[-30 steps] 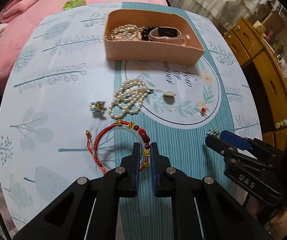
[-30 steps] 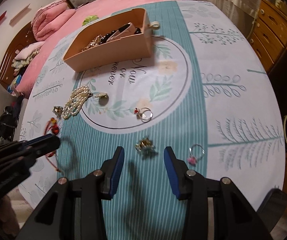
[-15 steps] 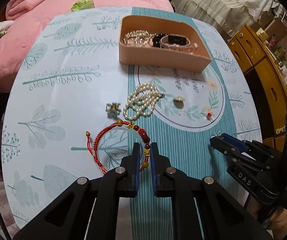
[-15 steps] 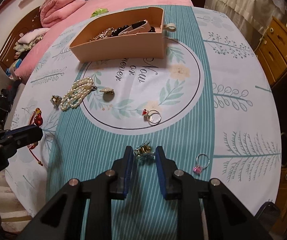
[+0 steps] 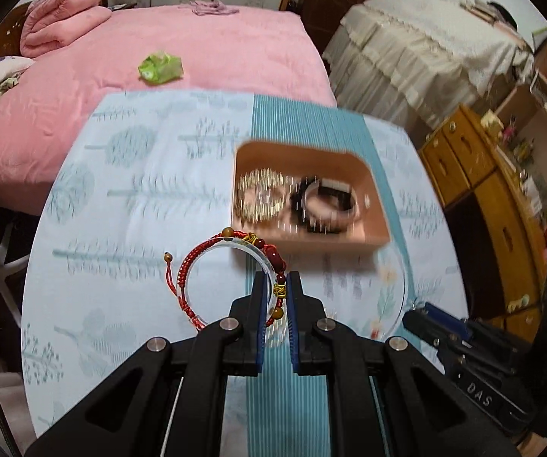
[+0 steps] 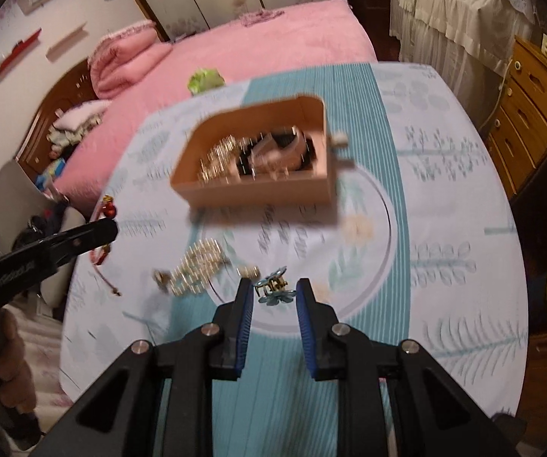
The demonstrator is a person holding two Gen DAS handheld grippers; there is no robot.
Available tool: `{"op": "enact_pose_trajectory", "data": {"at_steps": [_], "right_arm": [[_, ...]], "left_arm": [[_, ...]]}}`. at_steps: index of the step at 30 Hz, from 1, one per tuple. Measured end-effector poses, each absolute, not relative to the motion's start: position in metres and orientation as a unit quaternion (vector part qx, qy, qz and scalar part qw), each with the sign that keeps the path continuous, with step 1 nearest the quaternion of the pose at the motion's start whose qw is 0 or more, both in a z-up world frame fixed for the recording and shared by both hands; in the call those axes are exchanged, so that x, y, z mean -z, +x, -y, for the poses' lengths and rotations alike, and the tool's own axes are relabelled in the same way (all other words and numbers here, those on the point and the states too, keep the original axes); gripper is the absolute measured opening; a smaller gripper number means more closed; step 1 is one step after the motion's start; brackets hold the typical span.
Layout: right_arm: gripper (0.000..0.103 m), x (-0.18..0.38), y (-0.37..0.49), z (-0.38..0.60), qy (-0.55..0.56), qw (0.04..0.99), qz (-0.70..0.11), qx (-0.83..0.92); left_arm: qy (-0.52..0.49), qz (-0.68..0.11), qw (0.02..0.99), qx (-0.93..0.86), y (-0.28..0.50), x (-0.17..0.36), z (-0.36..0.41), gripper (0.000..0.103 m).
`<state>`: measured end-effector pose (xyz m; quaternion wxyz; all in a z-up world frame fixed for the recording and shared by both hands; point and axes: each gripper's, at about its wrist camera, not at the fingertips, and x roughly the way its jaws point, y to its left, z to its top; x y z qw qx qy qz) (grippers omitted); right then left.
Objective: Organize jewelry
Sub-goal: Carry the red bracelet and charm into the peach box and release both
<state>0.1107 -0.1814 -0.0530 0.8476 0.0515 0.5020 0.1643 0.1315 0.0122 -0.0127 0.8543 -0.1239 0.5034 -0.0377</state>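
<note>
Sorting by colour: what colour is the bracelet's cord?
Red, with dark red beads: bracelet, clearest in left wrist view.

table (image 6: 444, 198) | tray (image 6: 258, 190) | pearl strand (image 6: 197, 266) | clasp (image 6: 247, 271)

One box (image 6: 258, 190), one red bracelet (image 5: 231, 266), one pearl necklace (image 6: 197, 266)

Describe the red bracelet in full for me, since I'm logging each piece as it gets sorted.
The red bracelet is a ring of braided red cord with dark red and brown beads, gold knots and a loose tail ending in a small bead. A clear bangle seems to run alongside the cord. The left gripper has its jaws shut on the beaded side, holding the loop clear of the tablecloth, in front of the peach box.
</note>
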Motion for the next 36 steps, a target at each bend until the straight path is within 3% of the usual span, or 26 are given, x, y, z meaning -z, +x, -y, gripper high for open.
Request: {"op": "enact_pose_trajectory", "data": {"at_steps": [11,23,27,32,36], "right_arm": [[0.023,0.031,0.173,0.171,0.057,0.860,-0.480,-0.165],[0.024,0.062,0.221,0.162,0.034,0.847,-0.510,-0.148],[0.024,0.068,0.224,0.161,0.028,0.841,-0.521,-0.144],[0.025,0.065,0.222,0.161,0.035,0.841,-0.519,-0.152],[0.026,0.059,0.219,0.162,0.039,0.843,-0.513,-0.155]], "left_arm": [[-0.119,-0.493,0.859,0.062,0.192,0.013,0.005,0.008],[-0.094,-0.519,0.847,0.062,0.238,0.041,0.021,0.008],[-0.099,-0.523,0.844,0.062,0.242,0.044,0.019,0.023],[-0.099,-0.525,0.844,0.056,0.240,0.042,0.017,0.026],[-0.106,-0.517,0.848,0.047,0.235,0.036,0.011,0.050]]}}
